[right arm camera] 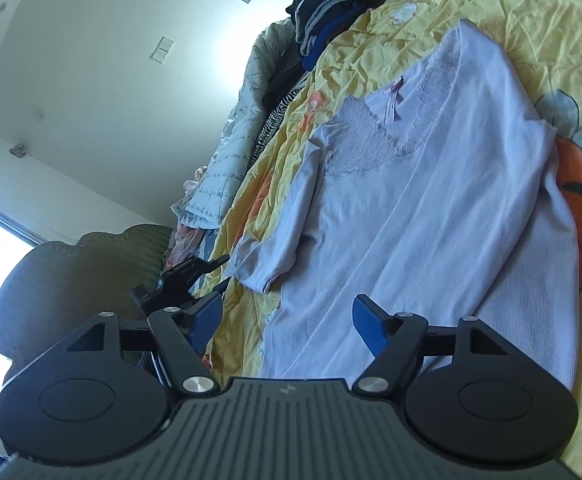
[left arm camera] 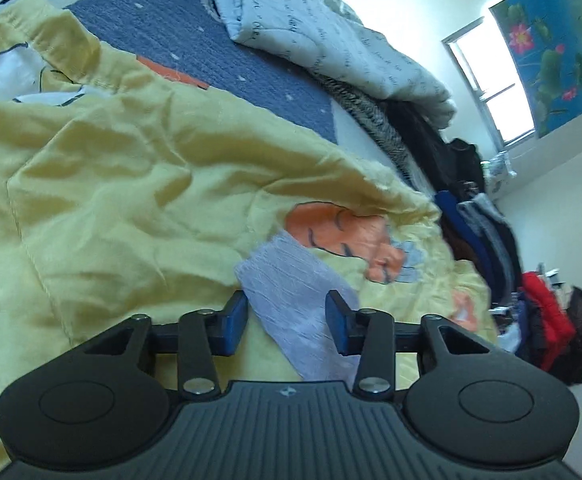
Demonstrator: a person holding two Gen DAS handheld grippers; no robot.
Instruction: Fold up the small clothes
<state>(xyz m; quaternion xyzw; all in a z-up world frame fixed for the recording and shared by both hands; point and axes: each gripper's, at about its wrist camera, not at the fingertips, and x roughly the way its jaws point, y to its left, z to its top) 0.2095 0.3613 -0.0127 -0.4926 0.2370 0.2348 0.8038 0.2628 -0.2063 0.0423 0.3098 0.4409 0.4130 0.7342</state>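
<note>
lilac top (right arm camera: 431, 208) lay flat on yellow sheet (left arm camera: 131, 184). left gripper (left arm camera: 287, 320) jaws stood apart around its sleeve (left arm camera: 291, 280), not pinching; right gripper (right arm camera: 287, 320) jaws open, empty, near hem. the sleeve edge was best pinched fully before folding inward.

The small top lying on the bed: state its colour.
The small top is pale lilac; clearest in the right wrist view.

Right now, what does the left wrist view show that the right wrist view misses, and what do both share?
Left wrist only: a blue patterned blanket, a lotus-print curtain and just one end of the lavender top.

Right wrist only: the whole lavender top with its neckline and a sleeve, a wall switch, a dark chair.

Both: the yellow printed sheet, a script-print quilt, piled dark clothes.
</note>
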